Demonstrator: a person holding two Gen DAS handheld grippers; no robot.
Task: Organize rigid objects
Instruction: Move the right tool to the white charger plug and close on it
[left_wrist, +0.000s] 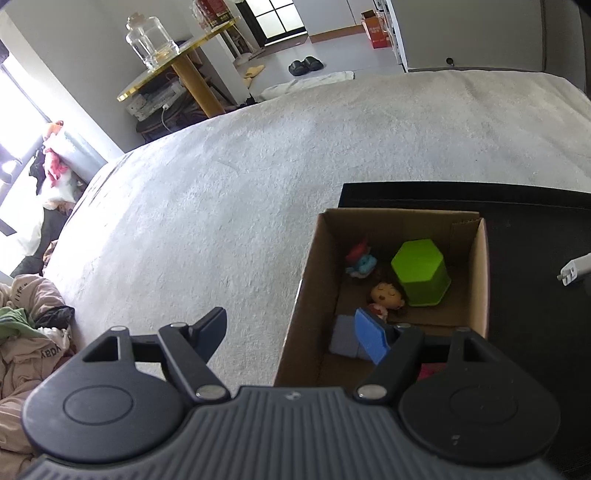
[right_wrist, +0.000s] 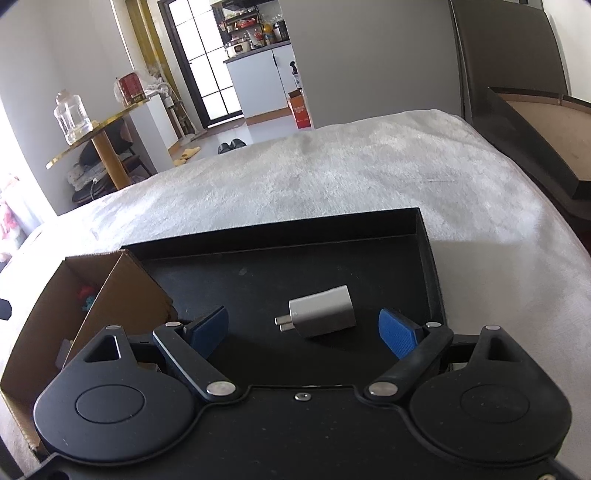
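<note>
The plug is waiting — between the fingers of the right claw (right_wrist: 303, 330).

The white plug (right_wrist: 320, 311) lies on the black tray (right_wrist: 424, 258), prongs pointing left; both claws — the left claw (left_wrist: 295, 332) too — are held wide open.

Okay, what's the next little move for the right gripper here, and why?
Probably ease the right gripper forward and down, then close on the white charger. Its jaws are open, the charger lies alone on the black tray between the fingers, and the cardboard box already holding toys sits to the left.
</note>
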